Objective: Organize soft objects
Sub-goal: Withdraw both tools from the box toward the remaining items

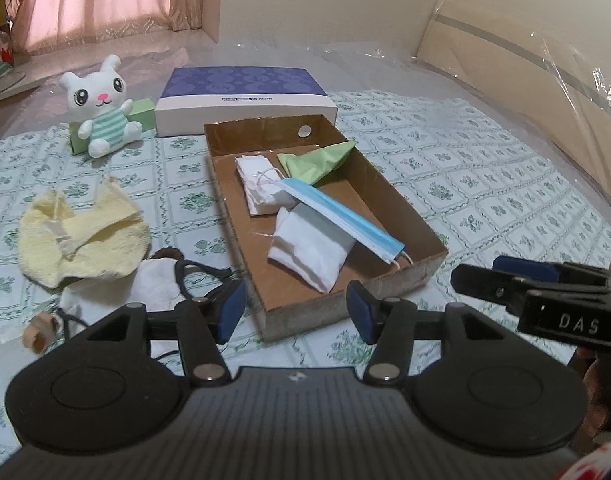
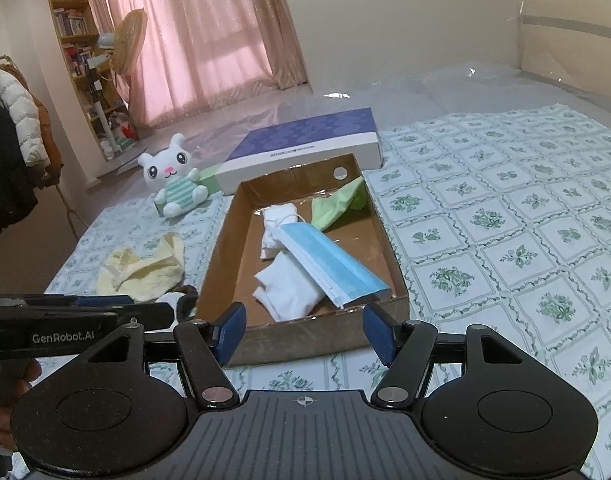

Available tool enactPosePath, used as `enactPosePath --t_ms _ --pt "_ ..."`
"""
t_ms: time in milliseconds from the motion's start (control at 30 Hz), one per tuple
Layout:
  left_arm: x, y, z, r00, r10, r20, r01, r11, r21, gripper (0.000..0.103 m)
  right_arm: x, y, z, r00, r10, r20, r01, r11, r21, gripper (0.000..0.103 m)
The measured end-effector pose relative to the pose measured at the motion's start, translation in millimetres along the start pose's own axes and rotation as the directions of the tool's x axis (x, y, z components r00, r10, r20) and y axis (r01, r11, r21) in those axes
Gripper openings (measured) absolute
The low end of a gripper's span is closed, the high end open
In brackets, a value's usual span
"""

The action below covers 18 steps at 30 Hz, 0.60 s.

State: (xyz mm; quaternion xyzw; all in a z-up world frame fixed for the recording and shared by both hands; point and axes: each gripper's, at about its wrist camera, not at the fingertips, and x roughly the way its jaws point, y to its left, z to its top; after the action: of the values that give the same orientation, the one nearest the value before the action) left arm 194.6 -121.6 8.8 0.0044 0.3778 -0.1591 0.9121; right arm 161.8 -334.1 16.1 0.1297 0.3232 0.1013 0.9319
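bed: patterned green-and-white cover [image 2: 505, 216] w/ clear plastic sheet beyond it; carries everything here.
lid: purple-topped box lid [image 1: 245, 96] lies flat behind the box, touching or nearly touching its far wall, can't tell which.
box: open cardboard box [image 1: 405, 216] mid-bed, near wall just ahead of both claws.
in box: blue face mask [image 1: 337, 212] lies diagonally over two white folded cloths [image 1: 309, 256]; green cloth [image 1: 317, 160] in far corner, one tip draped on the rim.
left of box: yellow towel [image 1: 81, 232] crumpled on the cover; white plush bunny [image 1: 101, 104] sits farther back against a green block [image 1: 143, 114].
near left claw: white fabric w/ dark cords [image 1: 161, 284] just beside box's left wall, partly behind the claw finger, hard to say what it is. Small tan item at the edge, blurred.
left claw: left claw [image 1: 295, 312] spread, nothing btwn pads, hovers over box's near corner.
right claw: right claw [image 2: 305, 330] spread, empty, in front of box's near wall; seen side-on in left view.
cut off: hands gripping the handles only partly visible at frame edges.
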Motion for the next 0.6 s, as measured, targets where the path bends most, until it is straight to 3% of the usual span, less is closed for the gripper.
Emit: enactPosePath --t_ms 600 --pt "-67 28 -45 0.999 0.027 0.041 -0.026 0.999 -0.027 0.052 -37 38 -28 0.999 0.037 0.005 -0.037 0.999 -0.029 0.065"
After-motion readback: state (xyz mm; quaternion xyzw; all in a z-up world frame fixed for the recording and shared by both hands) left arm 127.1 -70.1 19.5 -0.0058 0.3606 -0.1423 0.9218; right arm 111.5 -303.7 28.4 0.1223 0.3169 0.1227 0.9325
